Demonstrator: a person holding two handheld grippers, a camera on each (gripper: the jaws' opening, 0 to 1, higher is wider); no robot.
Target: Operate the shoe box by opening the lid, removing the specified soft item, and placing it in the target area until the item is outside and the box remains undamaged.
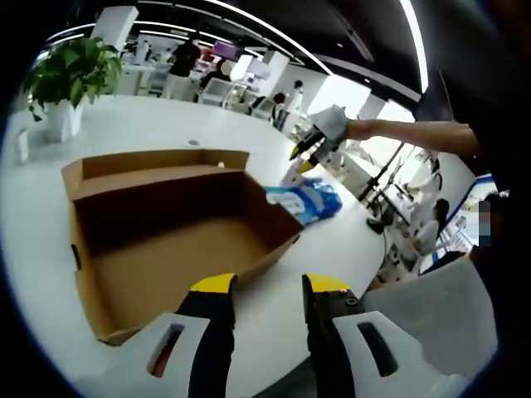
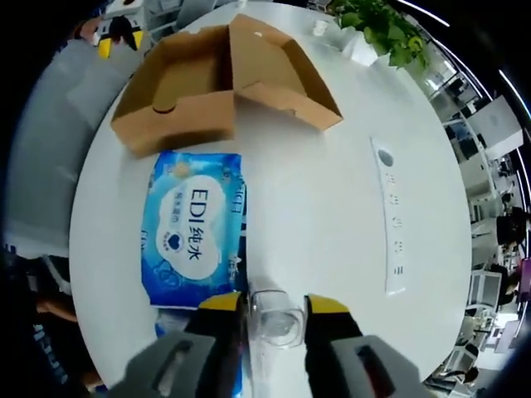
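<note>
The brown cardboard shoe box [image 1: 166, 240] lies open and empty on the white table, its lid folded back; in the right gripper view the shoe box [image 2: 191, 99] is at the top. A blue pack of wet wipes [image 2: 195, 228] lies on the table just outside the box, and the same pack [image 1: 307, 201] rests by the box's right corner. My right gripper [image 2: 274, 305] is at the pack's near end, its jaws closed against a clear plastic flap of the pack. A gloved hand holds that right gripper [image 1: 304, 156] above the pack. My left gripper [image 1: 270, 284] is open in front of the box.
A potted plant [image 1: 70, 70] stands behind the box, and the same plant [image 2: 386, 29] is at the table's far side. A white power strip [image 2: 394, 220] lies to the right of the pack. People and office desks fill the background beyond the round table's edge.
</note>
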